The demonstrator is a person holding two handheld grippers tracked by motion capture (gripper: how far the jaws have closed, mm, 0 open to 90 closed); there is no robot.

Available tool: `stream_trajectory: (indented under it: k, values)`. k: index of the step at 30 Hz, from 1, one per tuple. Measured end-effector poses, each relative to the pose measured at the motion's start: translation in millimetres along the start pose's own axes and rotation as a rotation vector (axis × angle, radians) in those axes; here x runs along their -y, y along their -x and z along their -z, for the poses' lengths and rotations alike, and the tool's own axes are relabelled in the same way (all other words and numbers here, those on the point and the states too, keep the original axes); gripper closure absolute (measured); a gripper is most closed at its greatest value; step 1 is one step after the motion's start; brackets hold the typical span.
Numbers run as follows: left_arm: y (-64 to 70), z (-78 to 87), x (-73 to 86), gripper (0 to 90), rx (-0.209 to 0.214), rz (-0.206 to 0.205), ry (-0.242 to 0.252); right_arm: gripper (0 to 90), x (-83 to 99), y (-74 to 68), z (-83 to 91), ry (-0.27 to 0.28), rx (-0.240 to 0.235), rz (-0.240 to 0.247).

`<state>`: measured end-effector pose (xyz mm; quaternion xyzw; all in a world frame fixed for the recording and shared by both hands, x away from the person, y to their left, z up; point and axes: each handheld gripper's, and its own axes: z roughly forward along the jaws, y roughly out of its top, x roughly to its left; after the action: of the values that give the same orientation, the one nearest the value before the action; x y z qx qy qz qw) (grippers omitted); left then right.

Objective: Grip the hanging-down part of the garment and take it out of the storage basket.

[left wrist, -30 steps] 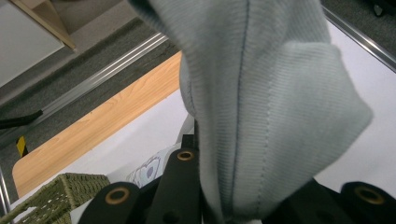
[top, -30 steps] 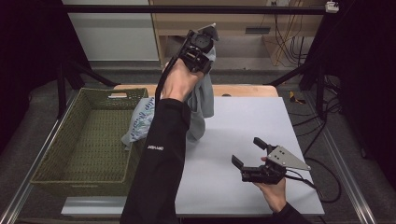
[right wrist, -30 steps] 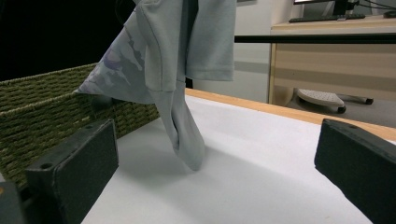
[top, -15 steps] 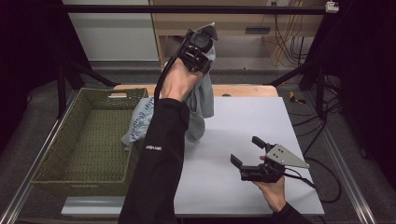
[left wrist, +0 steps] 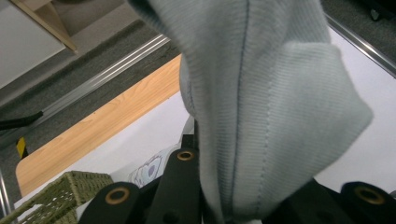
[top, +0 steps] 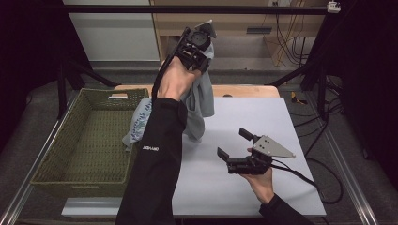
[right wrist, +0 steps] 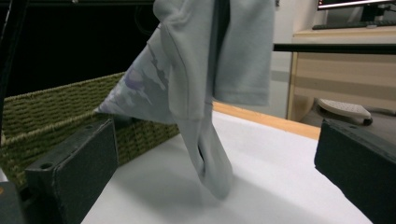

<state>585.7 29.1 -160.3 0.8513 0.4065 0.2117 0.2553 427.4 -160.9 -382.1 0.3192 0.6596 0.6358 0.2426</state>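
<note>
A pale grey-green garment (top: 201, 101) with a printed front hangs from my left gripper (top: 202, 55), which is raised high above the table's far edge and shut on the cloth (left wrist: 261, 116). The garment's lower end (right wrist: 212, 172) touches the white table top (top: 248, 117), and its printed part (top: 138, 123) drapes against the basket's right rim. My right gripper (top: 234, 144) is held low over the table to the right of the garment, open, with nothing between its fingers (right wrist: 74, 168).
A woven green basket (top: 80, 140) sits on the left side of the table. A wooden strip (top: 244, 90) runs along the table's far edge. Cables (top: 324, 183) trail off the right side. A desk stands beyond the table.
My right gripper has shifted slightly left toward the hanging garment. The left gripper keeps the garment held high with little movement.
</note>
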Motion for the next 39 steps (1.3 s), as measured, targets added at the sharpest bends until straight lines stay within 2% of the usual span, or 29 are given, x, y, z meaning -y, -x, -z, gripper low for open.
stream_trajectory:
  k: [1, 5, 6, 8, 10, 11, 12, 13, 15, 17, 18, 20, 21, 23, 26, 28, 31, 37, 39]
  values:
    - [0.3, 1.2, -0.4, 81.5, -0.004, 0.002, 0.005, 0.2, -4.0, -1.8, -8.2, 0.001, -0.008, 0.011]
    - [-0.4, 3.5, -0.6, 81.5, -0.002, -0.006, -0.001, 0.2, -7.6, -5.0, -19.4, 0.003, -0.008, 0.011]
    - [-0.3, 3.6, -0.3, 81.5, -0.004, -0.005, 0.002, 0.2, -7.9, -4.4, -22.1, 0.002, -0.011, 0.026]
    - [-0.6, 3.7, 0.1, 81.5, -0.005, -0.003, 0.002, 0.3, -9.6, -6.1, -36.0, -0.004, -0.01, 0.015]
    - [-1.4, 4.5, 0.3, 81.5, -0.004, -0.004, 0.0, 0.2, -9.7, -6.2, -39.4, -0.006, -0.009, 0.02]
    - [-1.8, 5.8, 0.5, 81.5, -0.007, -0.005, 0.001, 0.3, -10.9, -7.9, -49.8, -0.009, -0.013, 0.017]
    - [-1.7, 6.7, 0.4, 81.6, -0.007, -0.006, 0.002, 0.3, -11.0, -7.4, -53.1, -0.01, -0.018, 0.03]
    - [-2.1, 7.7, 0.5, 81.5, -0.003, -0.005, 0.008, 0.3, -11.5, -9.0, -57.4, -0.013, -0.026, 0.019]
    - [-2.1, 8.2, 0.9, 81.5, -0.004, -0.007, 0.006, 0.3, -11.2, -11.0, -66.1, -0.015, -0.019, 0.034]
    - [-2.2, 8.2, 1.2, 81.6, -0.002, -0.009, 0.005, 0.3, -11.0, -11.9, -69.8, -0.02, -0.019, 0.026]
    - [-2.2, 8.2, 1.7, 81.5, -0.003, -0.009, 0.006, 0.5, -10.3, -12.2, -78.2, -0.017, -0.02, 0.037]
    - [-2.3, 8.4, 1.8, 81.5, -0.003, -0.008, 0.006, 0.8, -10.4, -13.1, -80.8, -0.025, -0.016, 0.028]
    - [-2.1, 8.6, 1.7, 81.5, -0.004, -0.008, 0.006, 2.3, -9.5, -14.9, -90.2, -0.044, -0.023, 0.022]
    - [-1.7, 8.7, 1.4, 81.5, -0.006, -0.01, 0.004, 3.2, -8.9, -15.7, -94.3, -0.05, -0.022, 0.024]
    - [-1.2, 8.8, 0.6, 81.5, -0.005, -0.012, 0.002, 10.1, -8.5, -18.8, -107.3, -0.046, -0.027, 0.02]
    - [-1.1, 8.6, 0.3, 81.5, -0.006, -0.014, 0.001, 13.6, -8.7, -20.4, -114.3, -0.063, -0.024, 0.015]
    - [-1.8, 8.5, 0.5, 81.5, -0.006, -0.013, 0.001, 24.7, -9.8, -21.9, -121.9, -0.071, -0.038, 0.02]
    - [-3.2, 10.3, 1.2, 81.5, -0.005, -0.024, -0.009, 61.3, -12.2, -24.8, -127.5, -0.078, -0.034, 0.049]
    - [-3.2, 10.8, 1.2, 81.5, -0.004, -0.026, -0.008, 72.0, -13.4, -24.7, -126.9, -0.085, -0.033, 0.036]
